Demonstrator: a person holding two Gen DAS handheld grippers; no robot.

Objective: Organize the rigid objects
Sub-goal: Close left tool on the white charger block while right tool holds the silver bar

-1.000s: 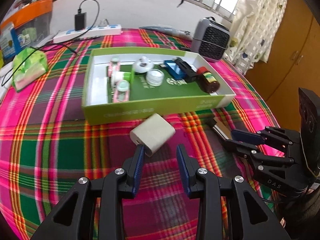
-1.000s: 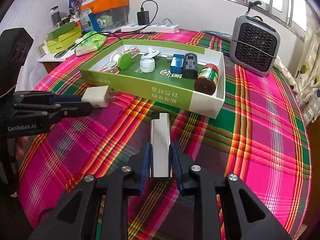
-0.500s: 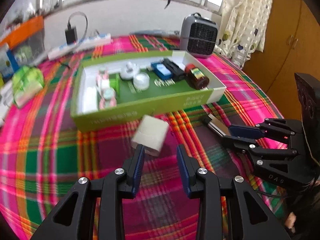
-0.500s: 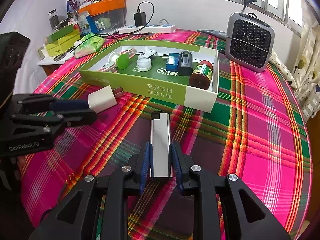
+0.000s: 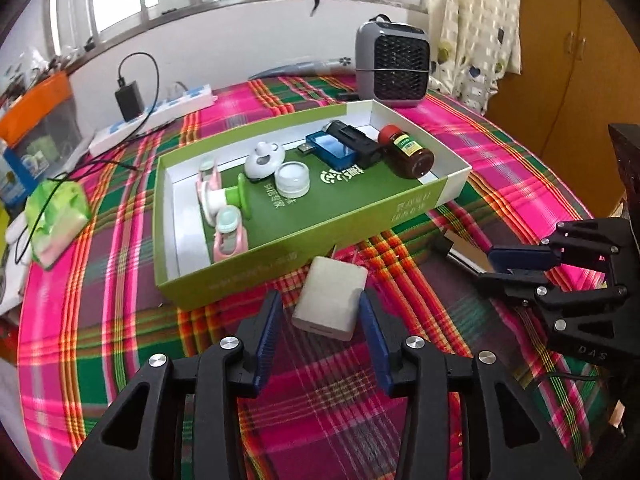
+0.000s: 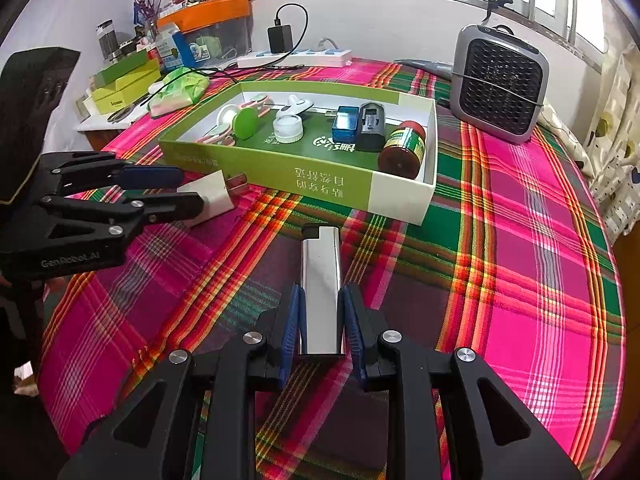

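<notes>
While most bits already sit in the green box [image 5: 404, 210], we've got the left hand-held gripper [image 5: 322, 320] opening around the white charger [image 5: 330, 304], right hand-held gripper [image 6: 322, 322] clamping the silver lighter [image 6: 320, 280], both still outside.

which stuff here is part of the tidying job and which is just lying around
Part of the job:
- white square charger plug
- shiny silver metal lighter
- green and white cardboard box

Just lying about:
- grey mini heater
- white power strip
- green tissue pack

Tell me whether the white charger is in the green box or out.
Out. The white charger lies on the tablecloth just in front of the green box.
</notes>
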